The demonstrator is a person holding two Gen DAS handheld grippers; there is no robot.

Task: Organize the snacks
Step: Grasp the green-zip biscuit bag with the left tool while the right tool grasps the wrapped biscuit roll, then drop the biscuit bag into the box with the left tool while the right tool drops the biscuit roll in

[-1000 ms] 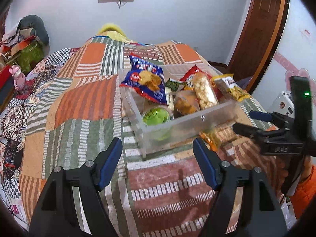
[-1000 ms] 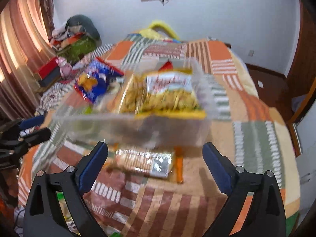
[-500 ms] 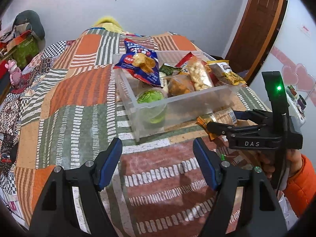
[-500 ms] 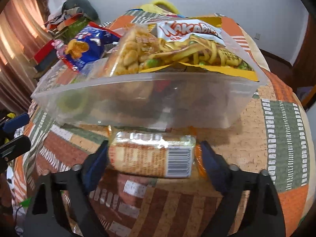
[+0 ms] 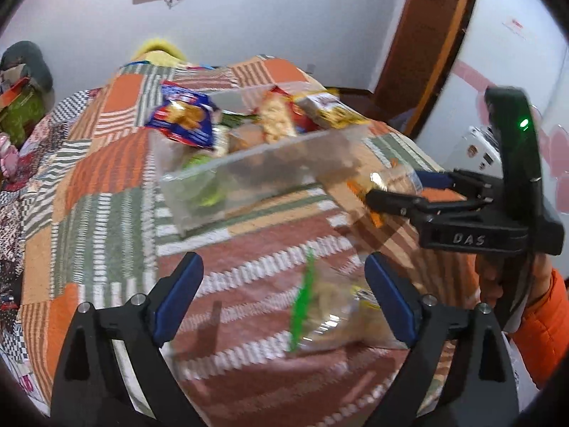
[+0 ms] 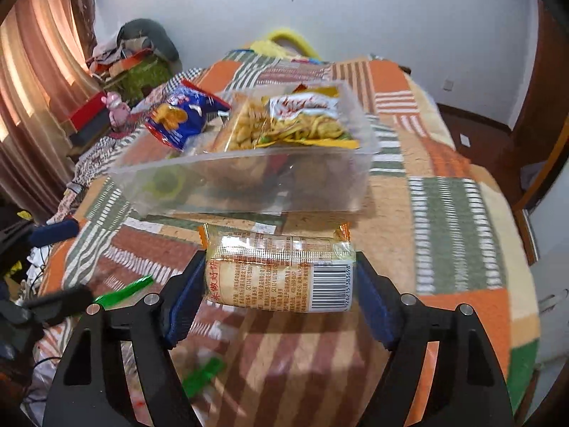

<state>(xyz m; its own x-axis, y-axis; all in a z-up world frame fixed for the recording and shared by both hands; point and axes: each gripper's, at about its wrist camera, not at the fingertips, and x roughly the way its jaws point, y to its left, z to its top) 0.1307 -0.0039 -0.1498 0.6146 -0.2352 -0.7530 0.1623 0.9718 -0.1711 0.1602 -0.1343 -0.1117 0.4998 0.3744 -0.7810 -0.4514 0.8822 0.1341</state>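
A clear plastic bin (image 5: 249, 181) (image 6: 249, 185) full of snack bags stands on the patchwork bed. My right gripper (image 6: 281, 277) is shut on an orange-ended cracker pack (image 6: 281, 270) and holds it above the blanket, just in front of the bin. In the left wrist view that gripper (image 5: 402, 192) and the pack (image 5: 391, 181) hang beside the bin's right end. My left gripper (image 5: 284, 291) is open and empty. A clear snack bag with a green strip (image 5: 330, 306) lies on the blanket between its fingers.
A blue chip bag (image 6: 177, 117) and a yellow noodle-snack bag (image 6: 302, 121) stick out of the bin. Clutter and a pink toy (image 6: 115, 106) lie beside the bed at left. A wooden door (image 5: 426, 35) stands at the right.
My right gripper has closed on the cracker pack and lifted it off the blanket. My left gripper has swung lower and right, so the green-strip bag now lies between its fingers.
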